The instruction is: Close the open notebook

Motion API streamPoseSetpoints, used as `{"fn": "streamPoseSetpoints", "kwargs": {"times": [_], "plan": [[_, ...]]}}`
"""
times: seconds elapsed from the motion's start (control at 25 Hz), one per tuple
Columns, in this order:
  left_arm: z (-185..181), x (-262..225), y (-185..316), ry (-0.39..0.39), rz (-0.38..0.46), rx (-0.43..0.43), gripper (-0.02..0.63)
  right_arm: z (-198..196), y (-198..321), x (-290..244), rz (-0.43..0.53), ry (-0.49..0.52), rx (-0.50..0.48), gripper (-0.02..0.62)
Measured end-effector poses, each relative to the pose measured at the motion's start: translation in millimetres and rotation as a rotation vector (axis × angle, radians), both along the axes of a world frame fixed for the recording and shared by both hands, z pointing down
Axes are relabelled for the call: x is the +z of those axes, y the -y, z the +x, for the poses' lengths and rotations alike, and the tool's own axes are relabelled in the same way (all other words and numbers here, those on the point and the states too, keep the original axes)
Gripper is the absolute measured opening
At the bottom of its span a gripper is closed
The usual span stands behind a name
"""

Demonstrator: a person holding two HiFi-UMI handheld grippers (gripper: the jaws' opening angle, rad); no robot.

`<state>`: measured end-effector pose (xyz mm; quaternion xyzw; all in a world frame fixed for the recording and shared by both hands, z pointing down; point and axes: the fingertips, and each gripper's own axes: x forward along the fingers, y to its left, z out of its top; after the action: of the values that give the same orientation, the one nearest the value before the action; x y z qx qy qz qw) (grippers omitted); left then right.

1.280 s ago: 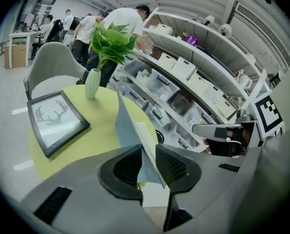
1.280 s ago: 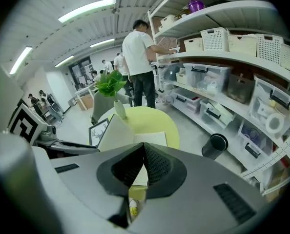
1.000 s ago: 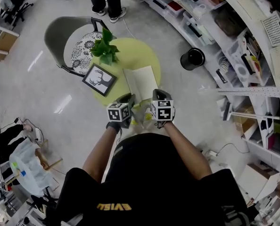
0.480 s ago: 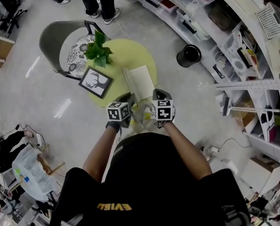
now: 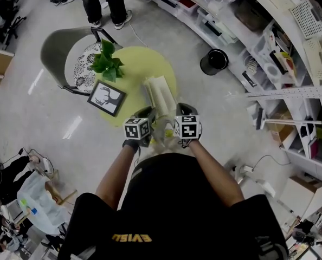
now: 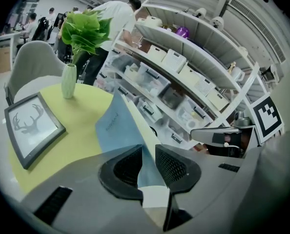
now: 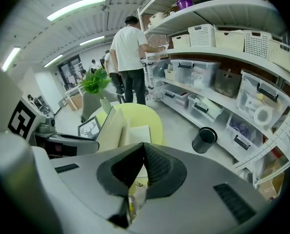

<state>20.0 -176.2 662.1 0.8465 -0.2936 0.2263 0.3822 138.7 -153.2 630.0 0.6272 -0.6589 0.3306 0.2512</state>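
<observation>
Grey left gripper [image 6: 149, 147], tilted downward at the near edge of the yellow round table [image 6: 86, 112], pinches the notebook [image 6: 116, 126] by its blue cover, which is raised steeply over the pages. Right gripper [image 7: 144, 145] is just beside it, jaws together and empty. From the head view, marker cubes hide both jaw pairs.

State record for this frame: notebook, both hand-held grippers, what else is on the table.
notebook: on table, blue cover raised about upright, not yet closed
left hand-held gripper: shut on the notebook's cover
right hand-held gripper: jaws together, nothing held
table: round, yellow-green
also on table: picture frame, plant in vase
</observation>
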Motion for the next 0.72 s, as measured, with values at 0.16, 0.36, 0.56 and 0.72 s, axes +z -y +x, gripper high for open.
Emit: {"fn": "streamPoseSetpoints", "kwargs": {"times": [0.16, 0.36, 0.56, 0.72], "plan": [[9, 3, 1, 0.000, -0.007, 0.017, 0.095, 7, -2, 3, -0.002, 0.006, 0.017, 0.000], [22, 8, 0, 0.003, -0.023, 0.047, 0.095, 18, -7, 8, -0.019, 0.008, 0.044, 0.000], [39, 14, 2, 0.012, -0.029, 0.078, 0.095, 33, -15, 14, -0.030, 0.018, 0.080, 0.001], [52, 21, 3, 0.023, -0.043, 0.099, 0.095, 41, -23, 24, -0.051, 0.028, 0.111, 0.000]]}}
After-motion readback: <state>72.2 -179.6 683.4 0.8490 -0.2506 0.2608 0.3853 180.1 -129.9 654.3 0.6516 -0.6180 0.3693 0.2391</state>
